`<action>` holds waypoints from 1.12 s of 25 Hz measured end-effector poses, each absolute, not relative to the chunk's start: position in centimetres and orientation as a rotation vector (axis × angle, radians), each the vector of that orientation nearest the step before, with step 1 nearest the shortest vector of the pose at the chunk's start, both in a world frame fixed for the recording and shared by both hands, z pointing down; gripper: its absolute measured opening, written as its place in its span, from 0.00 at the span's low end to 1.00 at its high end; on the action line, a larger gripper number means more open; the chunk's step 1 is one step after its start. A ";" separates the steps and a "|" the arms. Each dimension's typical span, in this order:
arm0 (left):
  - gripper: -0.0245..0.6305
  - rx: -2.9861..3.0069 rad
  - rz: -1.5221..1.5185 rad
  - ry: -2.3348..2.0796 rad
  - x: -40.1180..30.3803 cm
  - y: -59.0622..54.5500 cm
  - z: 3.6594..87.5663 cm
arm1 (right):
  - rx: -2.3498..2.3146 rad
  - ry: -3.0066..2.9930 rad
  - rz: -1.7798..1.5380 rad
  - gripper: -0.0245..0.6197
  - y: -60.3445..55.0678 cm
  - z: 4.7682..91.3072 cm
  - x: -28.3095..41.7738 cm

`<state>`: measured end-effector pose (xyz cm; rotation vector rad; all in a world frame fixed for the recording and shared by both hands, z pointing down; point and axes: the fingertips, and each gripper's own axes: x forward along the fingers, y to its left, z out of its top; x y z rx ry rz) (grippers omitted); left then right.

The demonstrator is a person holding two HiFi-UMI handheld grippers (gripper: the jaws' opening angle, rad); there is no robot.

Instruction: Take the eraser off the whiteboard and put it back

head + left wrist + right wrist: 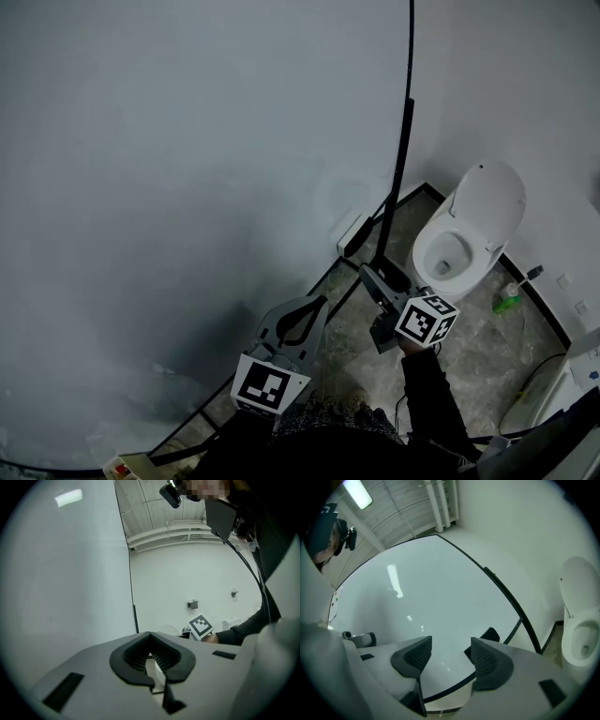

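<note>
The whiteboard [169,187] fills the left of the head view. A small eraser [353,234], pale with a dark edge, sticks to it near the lower right corner. My right gripper [367,274] hovers just below and right of the eraser, apart from it. In the right gripper view its jaws [449,656] stand open with nothing between them, and the dark eraser [490,634] shows beyond the right jaw. My left gripper [314,302] is lower left, pointing along the board. In its own view the left gripper [152,657] is shut and holds nothing.
A white toilet [469,234] with its lid up stands to the right on the grey stone floor [469,347]. A green brush holder [507,302] sits beside it. The board's black frame [403,141] runs down its right edge. A white fixture [562,384] is at the far right.
</note>
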<state>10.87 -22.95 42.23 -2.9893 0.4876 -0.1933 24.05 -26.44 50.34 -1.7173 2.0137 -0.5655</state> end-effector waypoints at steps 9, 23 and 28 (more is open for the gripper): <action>0.05 -2.931 -0.253 0.577 12.3 -24.4 42.6 | -1.489 1.793 -0.955 0.50 -31.8 56.8 28.3; 0.05 -2.914 -0.301 0.662 12.6 -26.0 43.2 | -1.171 1.707 -1.156 0.50 -37.5 58.5 27.6; 0.05 -2.913 -0.297 0.681 12.0 -26.2 43.1 | -1.166 1.670 -1.190 0.50 -38.1 58.7 27.6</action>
